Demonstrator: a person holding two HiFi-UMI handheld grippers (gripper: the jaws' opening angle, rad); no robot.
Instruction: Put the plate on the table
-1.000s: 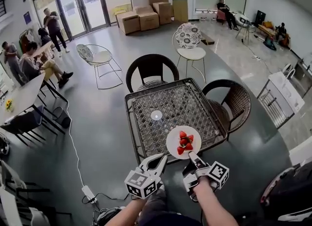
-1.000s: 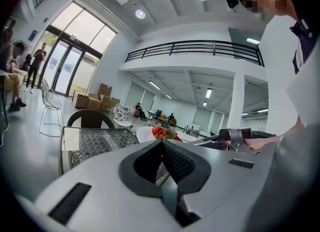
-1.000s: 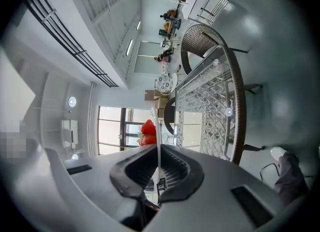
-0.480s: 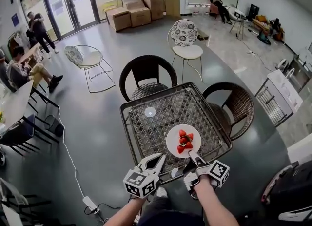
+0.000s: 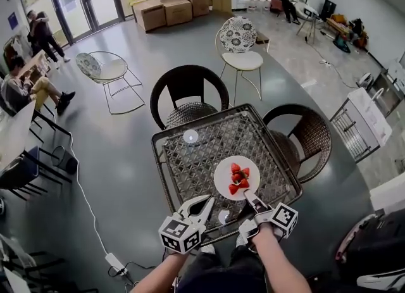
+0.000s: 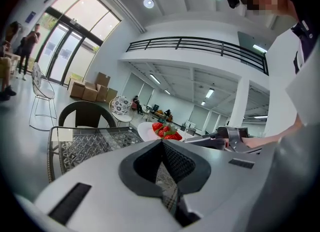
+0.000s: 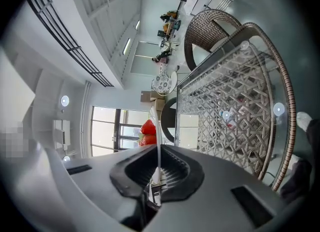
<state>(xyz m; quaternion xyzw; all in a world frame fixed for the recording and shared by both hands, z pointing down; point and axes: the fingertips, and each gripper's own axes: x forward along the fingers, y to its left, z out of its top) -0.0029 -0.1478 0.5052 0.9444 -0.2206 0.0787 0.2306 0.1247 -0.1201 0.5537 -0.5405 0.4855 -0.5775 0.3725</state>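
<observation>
The right gripper [image 5: 251, 198] is pinching the near rim of the strawberry plate [image 5: 223, 176], lower centre, over the lattice desk [image 5: 190, 165]. The left gripper [image 5: 204, 204] is hovering closed and empty, lower left. Wicker chairs [image 5: 185, 89] are flanking the desk.

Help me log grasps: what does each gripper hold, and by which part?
The right gripper clamps the plate by its near rim; the left gripper holds nothing.

White plate [image 5: 223, 176] of strawberries [image 5: 238, 178] over the lattice table [image 5: 190, 166], near rim held by the right gripper [image 5: 250, 195]. Left gripper [image 5: 202, 204] alongside, at the table's front edge.
</observation>
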